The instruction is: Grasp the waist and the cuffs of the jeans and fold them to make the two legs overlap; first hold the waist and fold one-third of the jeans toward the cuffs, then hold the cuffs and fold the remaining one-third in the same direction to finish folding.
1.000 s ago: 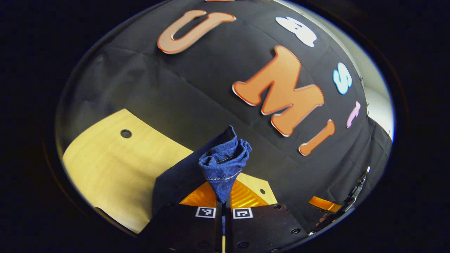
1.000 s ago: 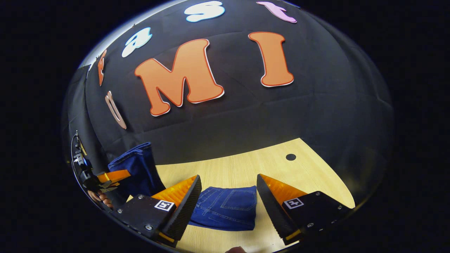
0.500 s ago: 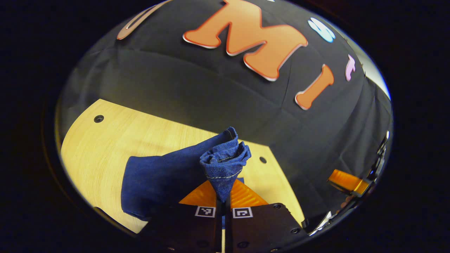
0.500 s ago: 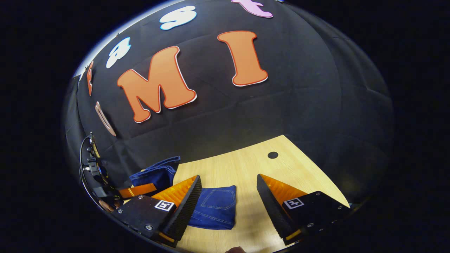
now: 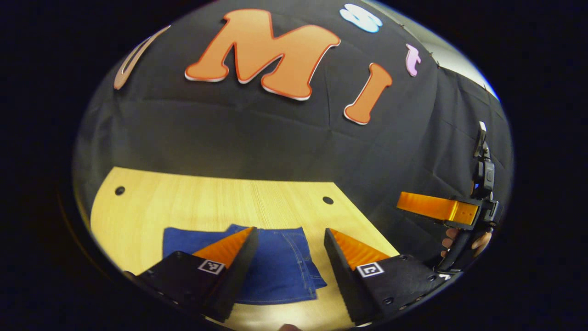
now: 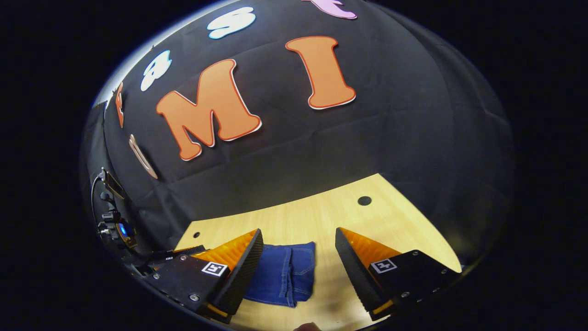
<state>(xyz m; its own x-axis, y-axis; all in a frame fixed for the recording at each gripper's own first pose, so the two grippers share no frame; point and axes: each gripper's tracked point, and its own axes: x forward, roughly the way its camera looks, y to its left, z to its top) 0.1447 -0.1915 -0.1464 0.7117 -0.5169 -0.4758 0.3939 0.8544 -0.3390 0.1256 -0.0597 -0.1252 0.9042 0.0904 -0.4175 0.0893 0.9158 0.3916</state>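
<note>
Tabletop: pale wooden table carried the folded jeans.
Left gripper: jaws apart above jeans.
Right gripper: spread, empty.
Tip: judged worth squaring the edges.

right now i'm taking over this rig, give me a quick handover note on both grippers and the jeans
Left hand-held gripper: open, holding nothing, above the folded dark blue denim jeans.
Right hand-held gripper: open, holding nothing, also above the jeans.
The jeans lie as a compact folded bundle on the light wooden table.
Done: the folds look finished and the cloth is released.
Left: probably nothing beyond checking that the bundle is tidy.
</note>
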